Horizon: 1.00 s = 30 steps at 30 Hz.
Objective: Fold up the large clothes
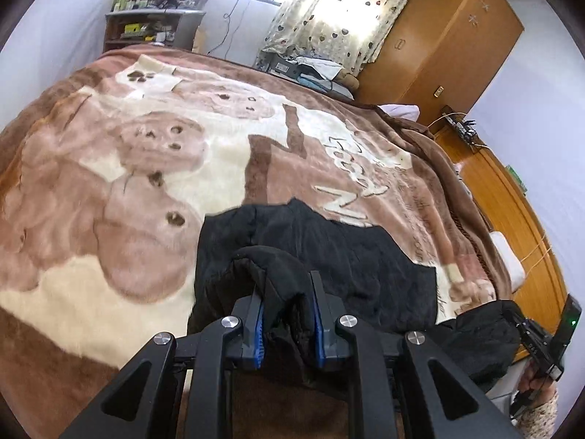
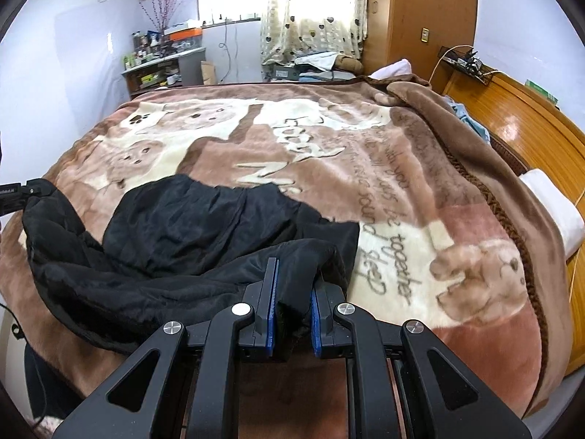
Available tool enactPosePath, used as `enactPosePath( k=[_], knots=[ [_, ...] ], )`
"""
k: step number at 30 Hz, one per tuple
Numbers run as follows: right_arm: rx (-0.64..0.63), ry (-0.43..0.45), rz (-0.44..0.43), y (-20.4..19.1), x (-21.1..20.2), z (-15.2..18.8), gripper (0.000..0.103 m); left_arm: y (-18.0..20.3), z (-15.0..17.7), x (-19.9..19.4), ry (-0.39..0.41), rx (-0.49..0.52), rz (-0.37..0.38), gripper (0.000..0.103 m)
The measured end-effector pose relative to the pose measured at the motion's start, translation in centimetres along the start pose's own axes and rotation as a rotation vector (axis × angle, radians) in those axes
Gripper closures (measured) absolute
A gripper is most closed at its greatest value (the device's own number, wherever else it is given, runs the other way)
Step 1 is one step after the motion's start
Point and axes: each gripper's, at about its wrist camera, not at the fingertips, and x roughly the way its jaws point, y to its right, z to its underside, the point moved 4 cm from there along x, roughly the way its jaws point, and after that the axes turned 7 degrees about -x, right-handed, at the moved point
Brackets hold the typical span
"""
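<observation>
While both tools hold cloth, the scene reads as follows.

Garment: a black padded jacket (image 2: 204,226) lies spread on the near half of the bed, its lining turned up, its near edge lifted in two places.

Bedding: a plush blanket (image 2: 384,183) in brown, pink and cream, printed with teddy bears and script lettering, covers the bed under the jacket.

Left gripper (image 1: 287,292): its blue-padded fingers are clamped on a thick rolled fold of the jacket, which bulges up between and over them.

Right gripper (image 2: 292,285): its jaws pinch the jacket's near right edge; black cloth fills the gap between the blue pads.

Other tool seen: in the left wrist view the right gripper shows at the lower right edge with a corner of the jacket, though how much cloth it holds there is hard to make out.

Headboard side: a white pillow (image 2: 555,205) lies beside the blanket's right border, against a wooden headboard (image 2: 512,124).

Far end: a heart-patterned curtain (image 2: 310,11) hangs at the window, a wooden wardrobe (image 2: 420,7) just right of it, and a cluttered shelf unit (image 2: 161,69) stands to the left.
</observation>
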Motion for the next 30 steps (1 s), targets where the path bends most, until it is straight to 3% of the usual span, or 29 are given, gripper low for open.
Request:
enactPosePath(
  k=[10,18,23,26,29,30],
  knots=[
    [0.061,-0.040,-0.003,2.8,5.9,-3.5,0.088,-0.1,-5.7,6.2,-0.028,-0.032,-0.049,0.083],
    [0.140,-0.124,-0.049,4.7,12.1,-5.6,0.088,-1.1,-7.9,12.9,-0.096,-0.054,-0.128,0.081],
    [0.204,-0.216,-0.068,5.8,17.1,-6.1,0.086,-2.7,-8.9,17.1,-0.154,-0.138,-0.131,0.078],
    [0.306,-0.251,-0.076,6.7,18.9,-6.0,0.085,-3.5,-9.3,18.6,-0.160,-0.208,-0.103,0.068],
    [0.424,-0.294,-0.083,7.7,20.0,-5.4,0.081,-4.0,-9.6,18.6,-0.125,-0.221,-0.083,0.045],
    [0.431,-0.293,-0.086,7.8,20.1,-5.5,0.080,-4.1,-9.8,18.3,-0.105,-0.213,-0.090,0.033]
  ],
)
